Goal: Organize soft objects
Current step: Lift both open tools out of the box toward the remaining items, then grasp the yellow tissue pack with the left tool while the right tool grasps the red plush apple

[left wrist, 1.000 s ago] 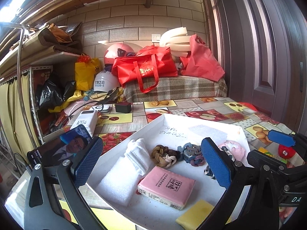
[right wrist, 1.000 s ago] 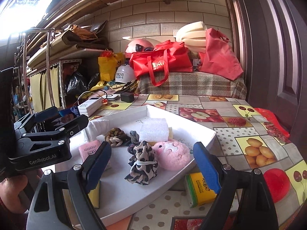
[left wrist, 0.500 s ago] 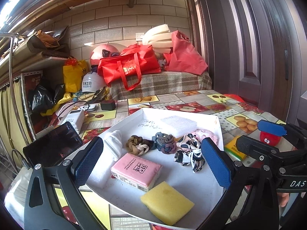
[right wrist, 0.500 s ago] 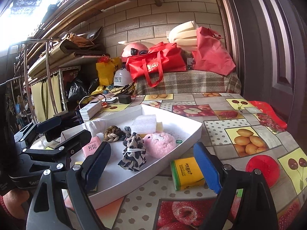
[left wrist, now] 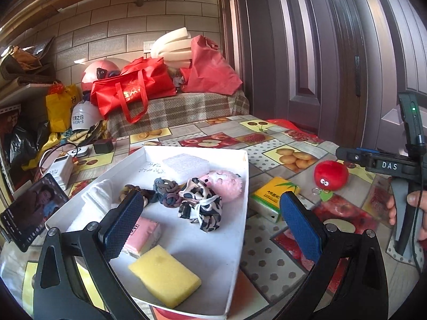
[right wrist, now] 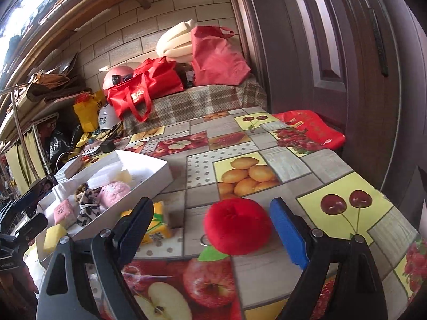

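Note:
A white tray holds several soft things: a yellow sponge, a pink packet, a spotted scrunchie, a pink fluffy ball, braided ties and white foam. My left gripper is open over the tray's near right part. A red plush tomato lies on the table to the right of the tray, also in the left wrist view. My right gripper is open, its fingers on either side of the tomato. A yellow tissue pack lies beside the tray.
A phone leans at the tray's left, with a white power bank behind it. Red bags, helmets and foam sit on a plaid bench at the back. A dark door stands to the right. A red bag lies at the table's far right edge.
Both grippers swung to the right. The right gripper moved from the tray over to the red plush tomato, which now sits between its open fingers. The left gripper pulled back.

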Tool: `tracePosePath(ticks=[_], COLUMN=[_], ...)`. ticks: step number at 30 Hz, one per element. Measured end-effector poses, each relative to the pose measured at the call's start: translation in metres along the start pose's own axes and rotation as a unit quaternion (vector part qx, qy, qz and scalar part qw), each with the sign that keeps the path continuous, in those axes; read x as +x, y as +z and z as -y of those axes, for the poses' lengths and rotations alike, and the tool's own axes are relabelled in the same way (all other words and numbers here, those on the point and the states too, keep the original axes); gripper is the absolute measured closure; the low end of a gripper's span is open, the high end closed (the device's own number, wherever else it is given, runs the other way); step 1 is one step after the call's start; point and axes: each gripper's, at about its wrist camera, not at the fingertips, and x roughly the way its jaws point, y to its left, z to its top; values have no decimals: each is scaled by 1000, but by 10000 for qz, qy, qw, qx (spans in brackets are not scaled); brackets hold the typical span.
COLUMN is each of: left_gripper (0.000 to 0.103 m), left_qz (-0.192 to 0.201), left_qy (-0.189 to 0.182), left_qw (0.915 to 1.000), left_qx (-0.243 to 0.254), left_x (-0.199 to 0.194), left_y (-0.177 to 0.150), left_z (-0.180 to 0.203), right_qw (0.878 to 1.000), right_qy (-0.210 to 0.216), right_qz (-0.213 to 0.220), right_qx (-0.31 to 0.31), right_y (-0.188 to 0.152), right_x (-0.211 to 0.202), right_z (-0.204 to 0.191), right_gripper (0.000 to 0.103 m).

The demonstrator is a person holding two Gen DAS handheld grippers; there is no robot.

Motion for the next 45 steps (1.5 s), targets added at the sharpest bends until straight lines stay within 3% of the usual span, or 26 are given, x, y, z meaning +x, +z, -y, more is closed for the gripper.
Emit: tracePosePath(ticks=[5,8,10,16,28,36,39,40,45], left_gripper=[0,0,1,1,1,1,1,1,1], left_qz=[-290,-665,-875,-1225,-1778,-2018,-2181,-2178,-1249], left_qy=[-691,-1214,-1372,-1466,-1008,-1560,-2227,-2306,-1793], left_qw=[9971,9903,9867,9811,9789,9669,9501,9483,9747], left_qx=[105,92,13,-316,-9,60,-89,-78,471], left_x=[16,37,52,88,123,117,107,102,70], left_y=[6,10,13,22,22,15,9,8,24], left_z=[37,58,67,73,94,116,130,135,128], right_qw=[9989,9983,9984,9988,9942,9940,9939,9939,9939], right_qy=[-446,-396,-354,-289,-2,-2,-4,-1,5], right_qz=[29,15,67,261,164,185,182,182,183], right_qx=[168,424,431,313,1062,1074,1083,1084,1091], right_y=[9,9,9,10,10,10,10,10,10], right_x=[5,4,2,-5,1,0,0,0,0], right_z=[40,52,52,48,75,76,76,76,76], right_gripper=[14,14,14,14,14,14,14,14,14])
